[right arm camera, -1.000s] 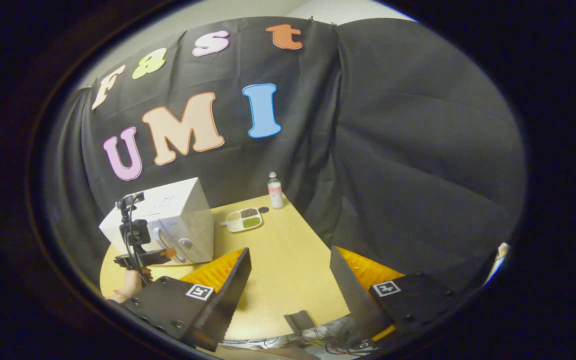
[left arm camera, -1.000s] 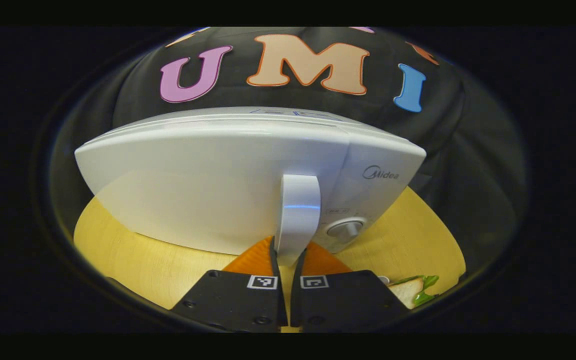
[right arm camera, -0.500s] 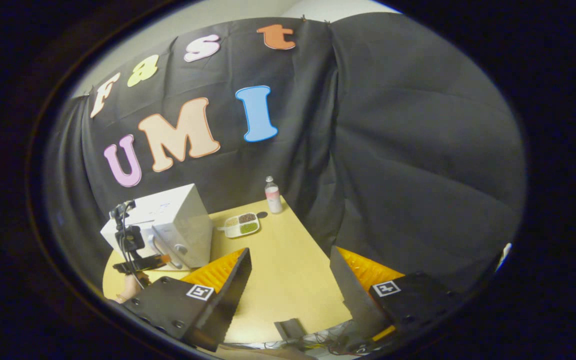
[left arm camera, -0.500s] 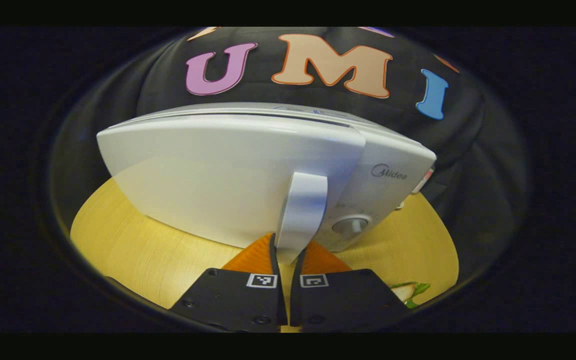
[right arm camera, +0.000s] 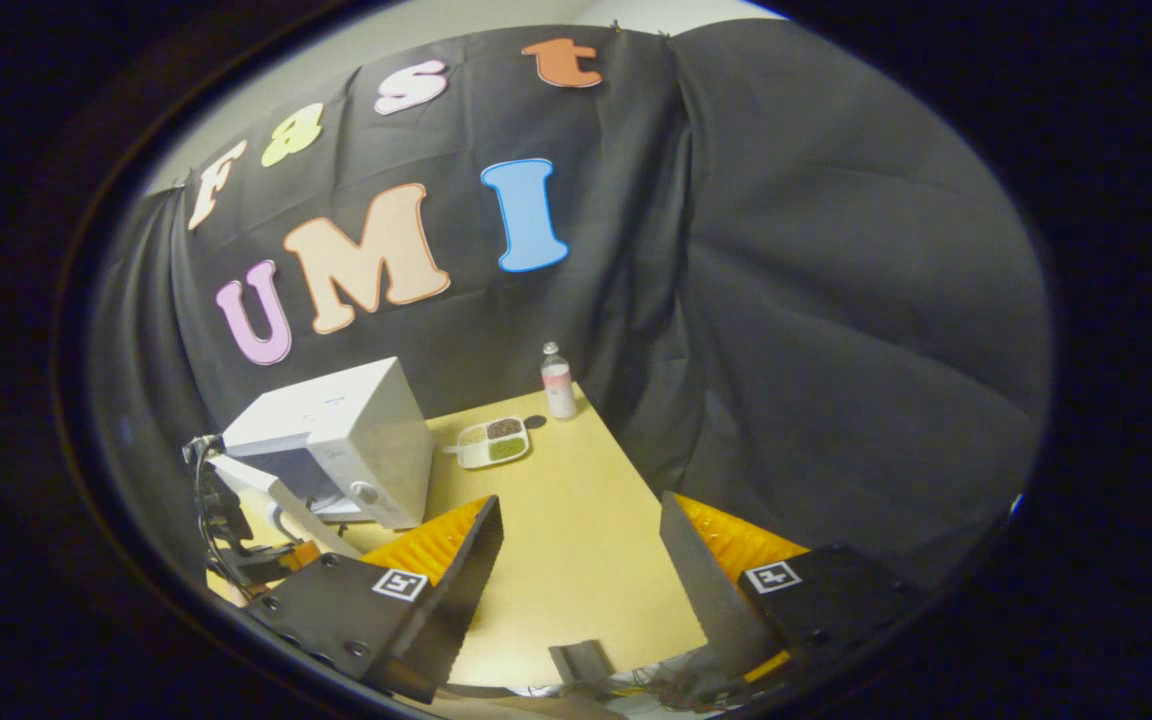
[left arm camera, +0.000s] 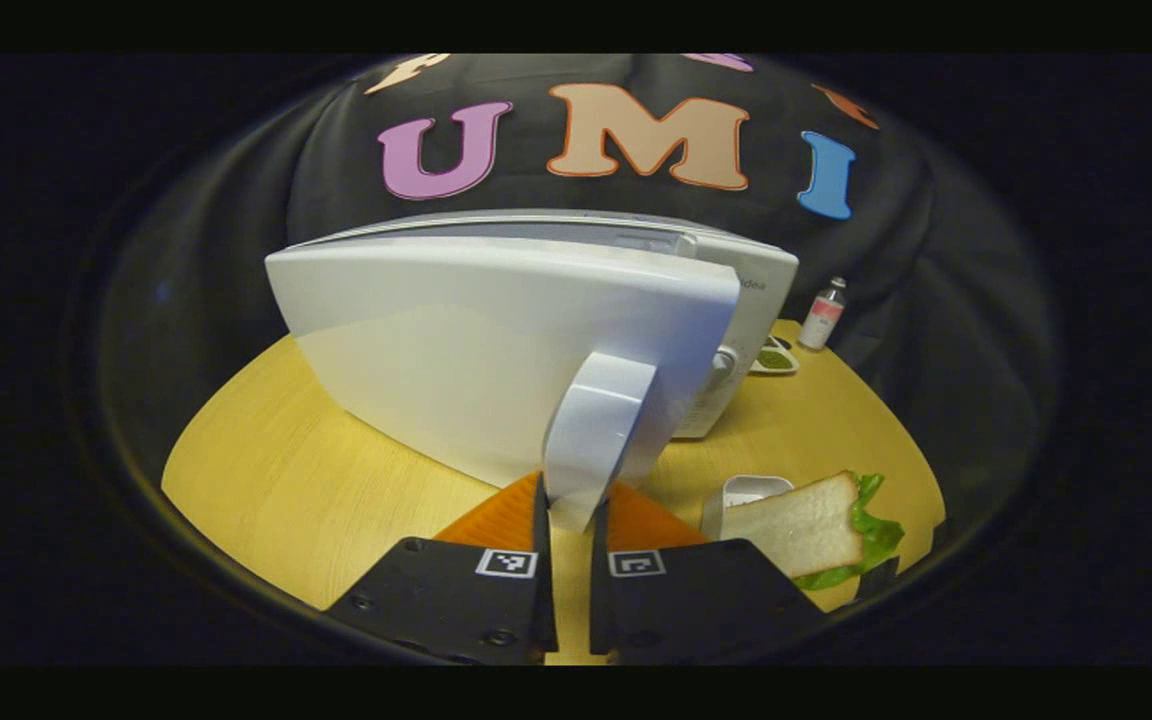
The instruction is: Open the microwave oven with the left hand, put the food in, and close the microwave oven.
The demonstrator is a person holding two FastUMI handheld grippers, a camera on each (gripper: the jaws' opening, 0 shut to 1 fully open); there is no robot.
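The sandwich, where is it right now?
In the left gripper view the sandwich lies on the table at lower right, beside a small white container, in front of the microwave.

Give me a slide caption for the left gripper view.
Left hand-held gripper clamps the white microwave door's handle, door partly open, sandwich waiting alongside.

Glossy smooth white plastic on microwave door (left arm camera: 496, 340) and handle (left arm camera: 591, 430); matt pale wood-grain desk (left arm camera: 336, 500); matt black cloth wall (right arm camera: 816, 300).
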